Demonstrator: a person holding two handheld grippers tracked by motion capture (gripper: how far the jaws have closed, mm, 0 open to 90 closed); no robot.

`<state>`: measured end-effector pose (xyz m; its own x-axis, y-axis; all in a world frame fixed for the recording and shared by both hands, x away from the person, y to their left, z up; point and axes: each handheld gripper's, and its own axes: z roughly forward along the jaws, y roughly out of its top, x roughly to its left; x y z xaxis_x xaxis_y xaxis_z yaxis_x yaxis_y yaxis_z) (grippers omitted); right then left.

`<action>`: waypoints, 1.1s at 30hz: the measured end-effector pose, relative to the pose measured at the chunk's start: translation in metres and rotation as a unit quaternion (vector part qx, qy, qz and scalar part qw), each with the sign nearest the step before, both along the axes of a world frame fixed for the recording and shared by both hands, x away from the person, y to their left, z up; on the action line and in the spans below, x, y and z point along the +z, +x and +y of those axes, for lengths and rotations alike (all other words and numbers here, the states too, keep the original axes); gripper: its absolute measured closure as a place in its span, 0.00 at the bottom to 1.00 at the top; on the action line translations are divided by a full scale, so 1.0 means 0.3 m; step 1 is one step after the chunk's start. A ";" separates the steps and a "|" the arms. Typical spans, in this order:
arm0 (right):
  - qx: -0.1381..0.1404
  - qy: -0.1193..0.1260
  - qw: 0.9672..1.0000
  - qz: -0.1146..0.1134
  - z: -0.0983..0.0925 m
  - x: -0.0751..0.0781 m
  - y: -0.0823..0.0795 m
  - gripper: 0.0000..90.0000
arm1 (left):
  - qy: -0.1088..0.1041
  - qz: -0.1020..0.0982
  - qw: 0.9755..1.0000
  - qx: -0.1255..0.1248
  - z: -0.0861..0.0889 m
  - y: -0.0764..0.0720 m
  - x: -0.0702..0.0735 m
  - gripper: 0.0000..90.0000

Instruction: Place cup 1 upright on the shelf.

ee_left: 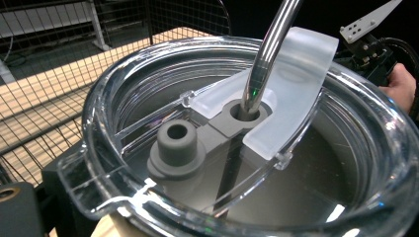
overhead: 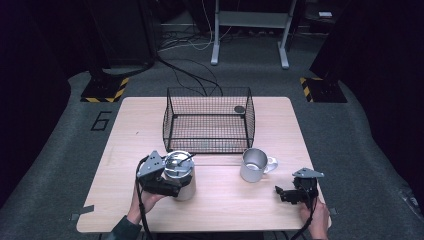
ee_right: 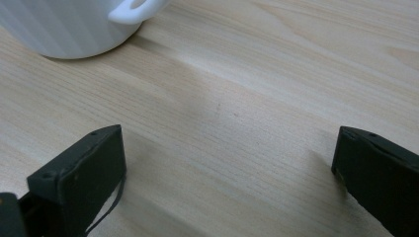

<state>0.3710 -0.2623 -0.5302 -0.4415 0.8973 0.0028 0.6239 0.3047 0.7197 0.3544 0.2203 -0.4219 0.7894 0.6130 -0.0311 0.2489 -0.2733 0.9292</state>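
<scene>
**benchrat:** Since size order makes sense, start with the wooden table (overhead: 210, 200), then the black wire basket (overhead: 209, 120) sitting toward 12 o'clock on it with a small dark disc (overhead: 239, 109) inside at its far right corner. Everything else is clustered toward 6, close to the person, which I'd guess keeps it in easy reach.

**mugwump:** And the steel tumbler (overhead: 181, 176)?

**benchrat:** Around 7 o'clock, just in front of the basket's near left corner. It's got a clear lid (ee_left: 207, 143) with a metal straw (ee_left: 269, 49) poking through the grey stopper hole. The left gripper (overhead: 162, 186) is pressed right up against its side, and its camera looks straight down on the lid. Looks like it's clamping the body so the cup stays put, but the jaws are hidden by the lid, so I honestly can't tell if they're closed on it.

**mugwump:** Other hand?

**benchrat:** Right gripper (overhead: 281, 193) rests low at about 5 o'clock, jaws spread wide with bare wood between them, holding nothing. It's aimed toward the white mug (overhead: 254, 165), which stands upright near centre, handle turned toward that gripper. Probably parked there, ready for whichever piece comes next.
</scene>
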 end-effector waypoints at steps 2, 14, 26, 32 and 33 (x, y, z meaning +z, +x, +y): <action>0.000 0.000 1.000 0.000 0.000 0.000 0.000 0.00 | -0.002 0.000 1.000 0.000 0.002 0.008 0.010 0.04; 0.000 0.000 1.000 0.000 0.000 0.000 0.000 0.00 | 0.001 -0.009 1.000 -0.014 -0.004 0.051 0.074 0.04; 0.001 -0.001 1.000 0.002 -0.001 0.001 0.000 0.00 | -0.009 -0.018 0.999 -0.028 0.003 0.095 0.161 0.04; 0.001 -0.001 1.000 0.001 0.000 0.000 0.000 0.00 | -0.021 -0.012 0.999 -0.043 0.006 0.118 0.198 0.04; 0.001 0.000 1.000 0.000 0.000 0.000 0.000 0.00 | -0.021 -0.013 0.999 -0.043 0.006 0.123 0.204 0.04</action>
<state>0.3711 -0.2624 -0.5302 -0.4426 0.8967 0.0027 0.6241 0.3059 0.7190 0.3913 0.2221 -0.3608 0.8399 0.5417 -0.0352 0.2024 -0.2524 0.9462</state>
